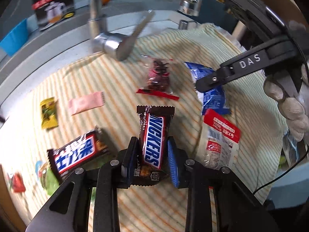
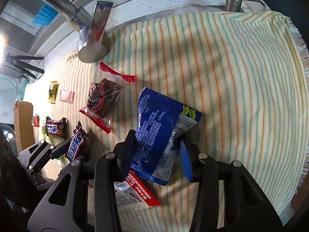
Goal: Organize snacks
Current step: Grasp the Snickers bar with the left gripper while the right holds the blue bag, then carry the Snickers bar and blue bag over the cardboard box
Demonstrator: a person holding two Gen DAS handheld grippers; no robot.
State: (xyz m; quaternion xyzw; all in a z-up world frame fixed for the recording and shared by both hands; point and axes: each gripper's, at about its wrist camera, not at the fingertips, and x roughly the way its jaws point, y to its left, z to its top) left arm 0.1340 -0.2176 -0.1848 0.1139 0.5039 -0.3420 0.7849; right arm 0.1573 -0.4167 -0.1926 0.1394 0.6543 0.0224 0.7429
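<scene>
The left tongs (image 1: 152,154) are clamped on a Snickers bar (image 1: 153,137), which stands lengthwise between the pads with most of its length sticking out ahead of them. The right tongs (image 2: 154,154) are clamped on a blue snack packet (image 2: 154,131), gripped low and crumpled toward the right pad. The likeliest trouble, I judge, is slippage: both wrappers are glossy, and the blue packet is pinched off-centre, so it could twist or slide free if swung quickly. The two tongs are also near each other, so a crossing move could knock one load against the other. Just beneath the right tongs lies a red-and-white packet (image 2: 135,195), which could be dragged along. Ahead of the left tongs lies a clear dark-sweet bag (image 1: 157,77); to their left, a second Snickers bar (image 1: 75,152), a pink sachet (image 1: 87,103) and a yellow sachet (image 1: 49,114). Beyond, a faucet (image 1: 108,40) overhangs the striped cloth (image 2: 241,77) on the tabletop, limiting high forward moves.
</scene>
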